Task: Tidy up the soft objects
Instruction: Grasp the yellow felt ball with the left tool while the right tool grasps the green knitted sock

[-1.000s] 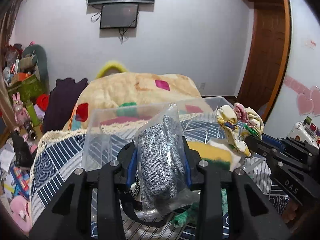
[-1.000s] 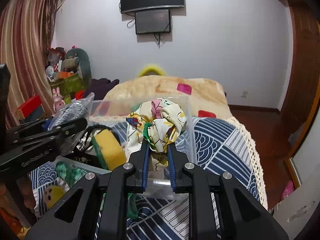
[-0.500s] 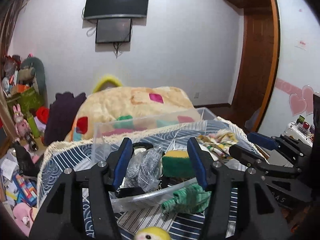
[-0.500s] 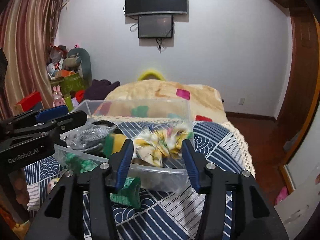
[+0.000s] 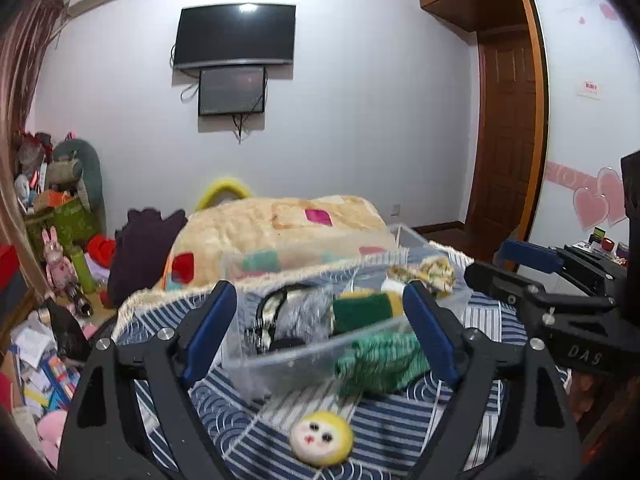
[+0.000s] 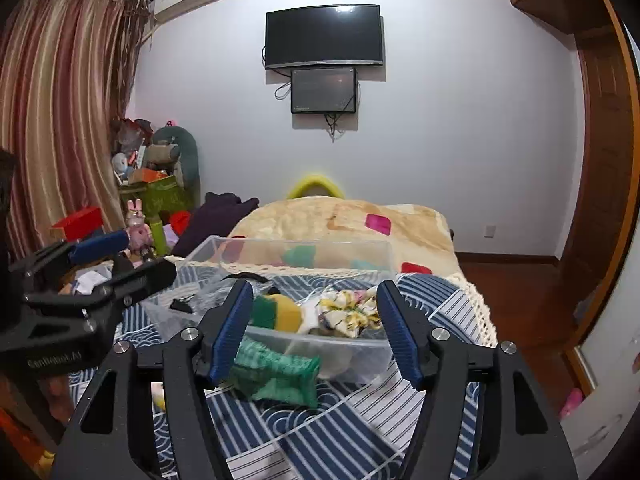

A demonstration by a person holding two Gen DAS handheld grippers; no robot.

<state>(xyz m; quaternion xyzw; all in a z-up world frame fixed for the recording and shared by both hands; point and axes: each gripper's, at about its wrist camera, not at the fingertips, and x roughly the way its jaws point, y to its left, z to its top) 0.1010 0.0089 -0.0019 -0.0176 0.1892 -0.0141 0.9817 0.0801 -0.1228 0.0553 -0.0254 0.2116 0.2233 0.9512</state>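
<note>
A clear plastic bin stands on the blue patterned cloth. In it lie a bagged grey knit item, a yellow-green sponge and a floral scrunchie. A green knitted piece lies on the cloth in front of the bin. A yellow round plush face lies nearer. My left gripper is open and empty, above the cloth before the bin. My right gripper is open and empty, likewise.
The blue striped cloth covers the surface, with a lace edge at the right. A beige blanket lies behind the bin. Toys and boxes are piled at the left. A wooden door is at the right.
Both grippers opened and pulled back. The left one let the bagged grey knit drop into the bin; the right one let the floral scrunchie drop into the bin.
</note>
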